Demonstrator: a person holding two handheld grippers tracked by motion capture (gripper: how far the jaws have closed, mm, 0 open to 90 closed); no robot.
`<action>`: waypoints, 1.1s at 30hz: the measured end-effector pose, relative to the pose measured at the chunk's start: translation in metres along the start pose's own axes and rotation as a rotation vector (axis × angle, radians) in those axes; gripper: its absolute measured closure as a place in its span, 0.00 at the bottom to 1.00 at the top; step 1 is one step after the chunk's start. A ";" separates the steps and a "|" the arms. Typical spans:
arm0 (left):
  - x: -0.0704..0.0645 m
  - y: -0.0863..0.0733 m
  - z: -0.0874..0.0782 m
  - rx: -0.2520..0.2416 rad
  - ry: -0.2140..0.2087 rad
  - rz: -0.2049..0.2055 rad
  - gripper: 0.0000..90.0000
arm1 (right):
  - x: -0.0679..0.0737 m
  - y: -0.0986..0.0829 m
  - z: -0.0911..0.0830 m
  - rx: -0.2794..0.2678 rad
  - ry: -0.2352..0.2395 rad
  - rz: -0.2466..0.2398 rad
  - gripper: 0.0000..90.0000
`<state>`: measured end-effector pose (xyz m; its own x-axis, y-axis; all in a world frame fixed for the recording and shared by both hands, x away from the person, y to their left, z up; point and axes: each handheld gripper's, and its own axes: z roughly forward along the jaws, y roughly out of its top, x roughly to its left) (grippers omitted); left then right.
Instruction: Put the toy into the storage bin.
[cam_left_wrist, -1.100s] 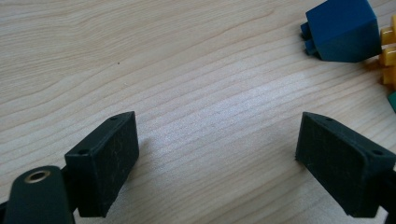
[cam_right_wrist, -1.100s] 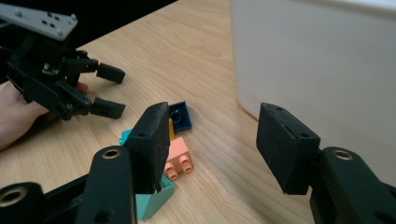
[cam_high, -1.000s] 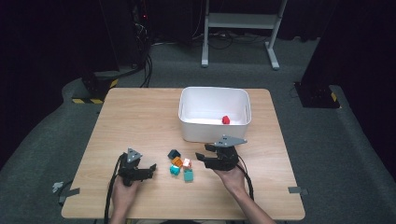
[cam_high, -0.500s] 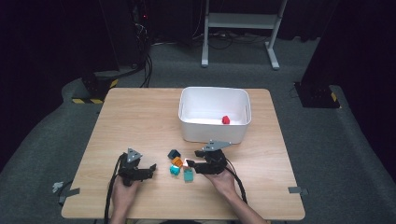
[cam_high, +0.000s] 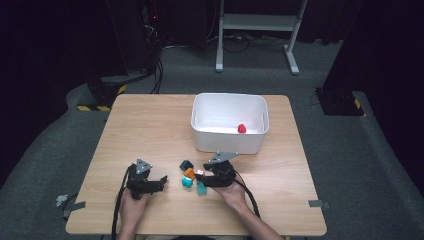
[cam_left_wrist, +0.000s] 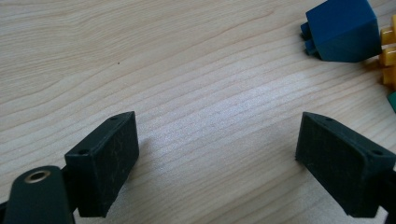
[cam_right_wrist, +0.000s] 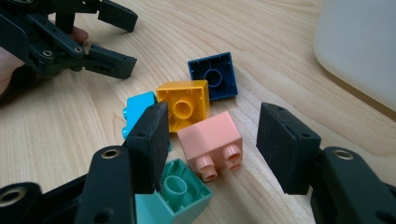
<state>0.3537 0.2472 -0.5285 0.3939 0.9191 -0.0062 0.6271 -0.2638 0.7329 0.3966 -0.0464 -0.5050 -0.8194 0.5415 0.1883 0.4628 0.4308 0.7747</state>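
Left tongs (cam_high: 161, 181), lower left of the high view: jaws spread wide, nothing between them. In the left gripper view I see bare wood grain between the two pads, with a dark blue brick (cam_left_wrist: 342, 30) in the upper right corner and a bit of yellow at the right edge. This hand rests on the surface (cam_high: 150, 130), off to the left of the pile.

Centre of the high view: small cluster of toy bricks just in front of the white bin (cam_high: 229, 123). Right gripper view sorts them: light blue brick (cam_right_wrist: 138, 110) at left, yellow brick (cam_right_wrist: 185, 103) stud-hollow up, the dark blue one behind it, teal brick (cam_right_wrist: 175, 193) at the bottom under the left jaw, and the pink brick (cam_right_wrist: 211, 143) in the middle.

Right tongs (cam_right_wrist: 212, 140): jaws open, roughly a brick and a half apart, gripping nothing yet. The pink brick lies directly between the pads, studs facing the camera, so its long axis runs across the gap, jaw to jaw. My judgement: the right hand is the nearer one by far, and the coming move is a straight close on the pink brick. Risk: the left pad sits close to the yellow and teal bricks and may nudge them.

Right of the cluster: one red piece (cam_high: 241, 128) already lies inside the bin.
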 end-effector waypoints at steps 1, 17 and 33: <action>0.000 0.000 0.000 0.000 0.000 -0.001 0.15 | 0.000 0.000 0.001 0.005 -0.001 0.001 0.49; 0.000 0.000 0.000 0.000 0.000 0.000 0.15 | 0.000 -0.003 0.012 0.041 -0.020 -0.008 0.59; 0.000 0.000 0.000 0.000 0.000 0.000 0.15 | 0.001 -0.002 0.010 0.042 -0.034 -0.036 0.64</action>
<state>0.3537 0.2472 -0.5285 0.3940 0.9191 -0.0066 0.6273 -0.2637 0.7327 0.3982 -0.0396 -0.5123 -0.8240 0.5491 0.1400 0.4480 0.4800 0.7542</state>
